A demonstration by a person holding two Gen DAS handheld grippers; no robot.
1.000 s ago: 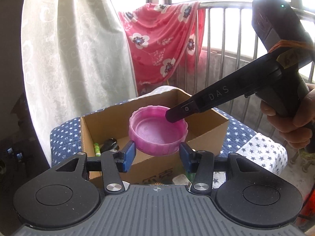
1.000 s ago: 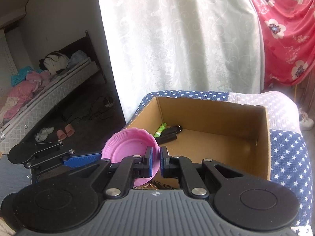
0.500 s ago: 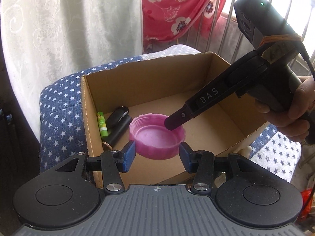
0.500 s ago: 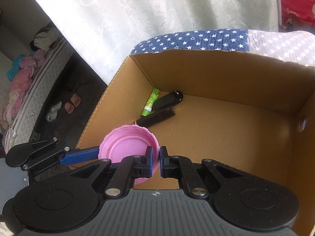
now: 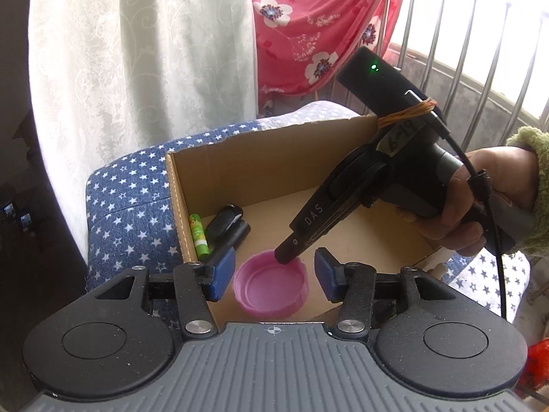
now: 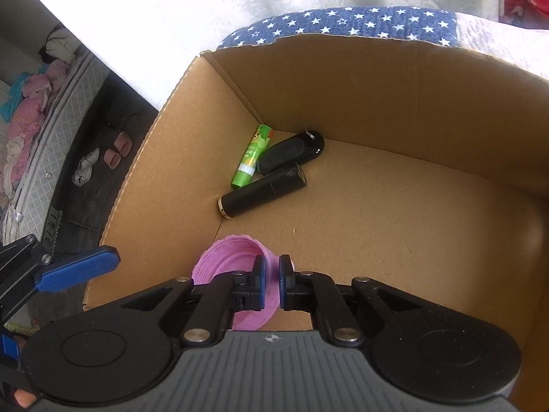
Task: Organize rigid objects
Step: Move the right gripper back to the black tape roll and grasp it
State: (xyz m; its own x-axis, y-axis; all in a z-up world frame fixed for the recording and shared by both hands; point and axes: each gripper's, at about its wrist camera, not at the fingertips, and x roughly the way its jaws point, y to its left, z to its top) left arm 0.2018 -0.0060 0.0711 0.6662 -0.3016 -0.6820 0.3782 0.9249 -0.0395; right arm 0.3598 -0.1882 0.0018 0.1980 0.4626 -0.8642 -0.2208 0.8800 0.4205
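The right gripper (image 6: 271,283) is clenched on the rim of the pink lid (image 5: 271,285), holding it low inside the cardboard box (image 6: 394,79), near its front edge; the step looks like setting it down, so next the jaws should part; the left gripper (image 5: 275,274) waits released; whether the lid touches the floor is hidden.

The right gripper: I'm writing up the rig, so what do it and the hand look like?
The right gripper is black, pistol-shaped, with white "DAS" lettering, a green light, orange bands, a handwritten label and a black cable. Its fingers have blue pads. The hand wears a fuzzy green sleeve.
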